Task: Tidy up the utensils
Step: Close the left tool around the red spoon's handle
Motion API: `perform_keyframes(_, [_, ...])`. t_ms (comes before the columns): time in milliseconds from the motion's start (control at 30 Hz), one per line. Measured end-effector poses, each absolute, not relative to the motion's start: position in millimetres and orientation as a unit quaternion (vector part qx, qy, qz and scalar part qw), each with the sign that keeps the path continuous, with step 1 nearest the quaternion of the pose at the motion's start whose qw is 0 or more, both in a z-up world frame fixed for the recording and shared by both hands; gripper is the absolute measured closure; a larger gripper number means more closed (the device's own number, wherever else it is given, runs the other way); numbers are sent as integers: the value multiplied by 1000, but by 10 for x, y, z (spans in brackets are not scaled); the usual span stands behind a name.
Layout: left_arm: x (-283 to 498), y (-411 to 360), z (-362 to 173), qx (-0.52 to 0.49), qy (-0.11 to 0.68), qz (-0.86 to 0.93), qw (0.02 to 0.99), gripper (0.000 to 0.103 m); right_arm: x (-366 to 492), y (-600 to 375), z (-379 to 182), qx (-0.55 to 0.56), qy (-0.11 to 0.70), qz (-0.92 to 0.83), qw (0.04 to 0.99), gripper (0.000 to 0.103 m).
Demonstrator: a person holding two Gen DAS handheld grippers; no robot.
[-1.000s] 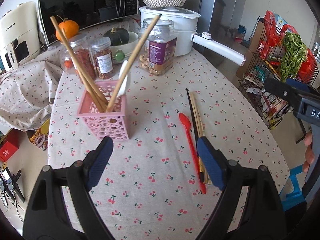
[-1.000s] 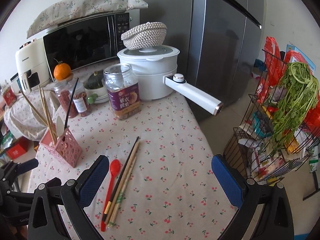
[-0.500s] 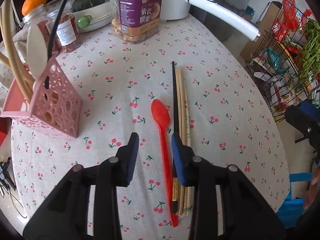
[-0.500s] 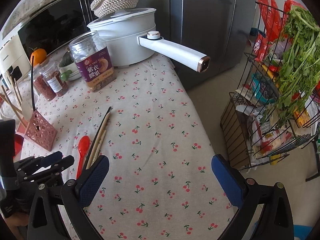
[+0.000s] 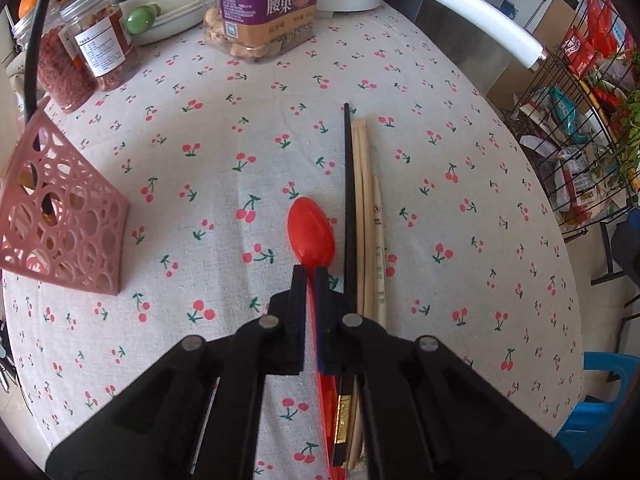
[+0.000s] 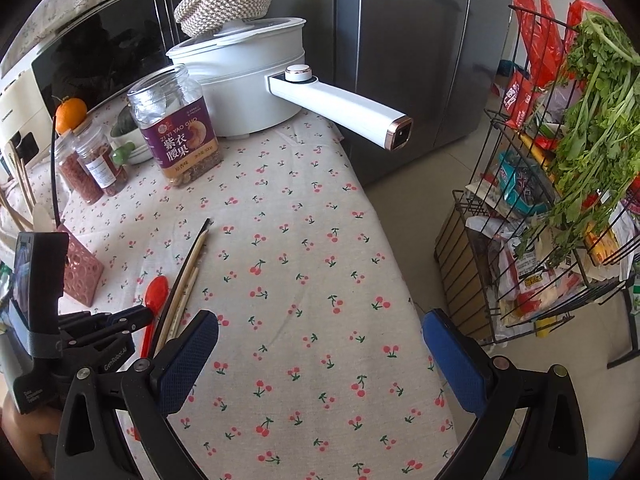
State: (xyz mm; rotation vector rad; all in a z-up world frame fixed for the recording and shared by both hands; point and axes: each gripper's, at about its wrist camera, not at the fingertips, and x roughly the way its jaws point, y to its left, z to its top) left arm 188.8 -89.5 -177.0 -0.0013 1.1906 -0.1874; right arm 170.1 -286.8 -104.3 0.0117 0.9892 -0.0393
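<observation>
The left gripper (image 5: 310,276) has its jaws drawn narrow around the neck of the red spoon (image 5: 311,236), just behind the bowl, with the handle running back between and beneath the fingers; it looks pinched on the handle, though the actual contact is hidden by the fingers. The spoon lies flat on the surface toward its near edge, and just beside it on the right, touching or nearly so, lie a black chopstick (image 5: 349,200) and the pale wooden chopsticks (image 5: 366,208), all roughly parallel. The pink utensil holder (image 5: 64,236) stands at the left edge of the surface, already carrying several sticks and a pale spoon. The right gripper (image 6: 320,344) hangs wide and empty over the near right part of the surface, well apart from everything. To do this grasp well, the pinch should sit squarely on the thin handle so the spoon does not swivel, and the right finger must stay clear of the black chopstick, which could be dragged along. A straight lift before any swing toward the holder would likely keep the neighbours undisturbed; then the handle should go down into the holder's open top.
</observation>
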Motion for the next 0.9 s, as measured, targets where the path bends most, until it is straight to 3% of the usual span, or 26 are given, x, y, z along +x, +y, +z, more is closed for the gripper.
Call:
perform_keyframes(500, [1305, -730, -891, 44, 441, -149, 884, 103, 1602, -2695, -856, 5, 432, -25, 901, 0])
perform_keyframes(633, [1314, -612, -911, 23, 459, -176, 870, 102, 1602, -2673, -873, 22, 440, -21, 898, 0])
perform_keyframes(667, [1342, -599, -967, 18, 469, -169, 867, 99, 1602, -2669, -884, 26, 443, -20, 896, 0])
perform_keyframes(733, [1434, -604, -1099, 1, 487, -164, 858, 70, 1593, -2658, -913, 35, 449, -19, 893, 0])
perform_keyframes(767, [1458, -616, -1159, -8, 493, -159, 855, 64, 1594, -2656, -932, 38, 453, -18, 890, 0])
perform_keyframes(900, [1692, -709, -1415, -13, 523, -138, 841, 61, 1602, -2680, -1005, 47, 468, -10, 883, 0])
